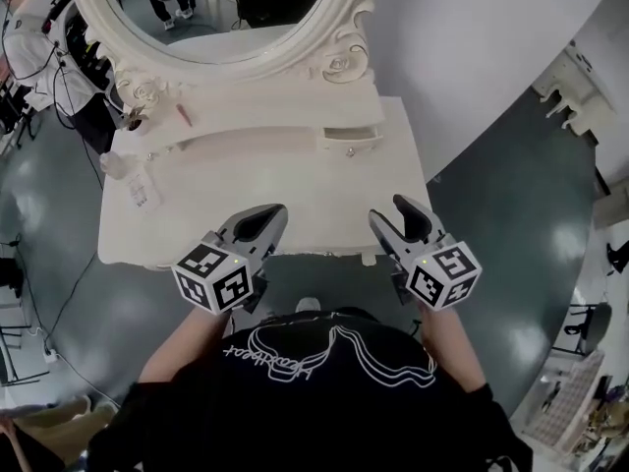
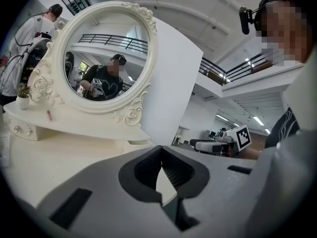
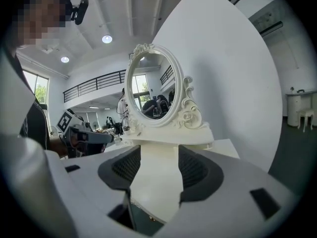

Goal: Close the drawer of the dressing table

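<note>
The white dressing table with its oval mirror stands in front of me. A small drawer at the right of the mirror's base sticks out a little, and its knob shows on the front. My left gripper hovers over the table's front edge, its jaws shut on nothing; the pads meet in the left gripper view. My right gripper is at the front right edge and stands open, with only the tabletop seen between its pads. Neither gripper touches the drawer.
On the table's left lie a clear bottle, a printed packet, a little plant pot and a red stick. A white curved wall rises behind. Another person and cables are at the left; white furniture is far right.
</note>
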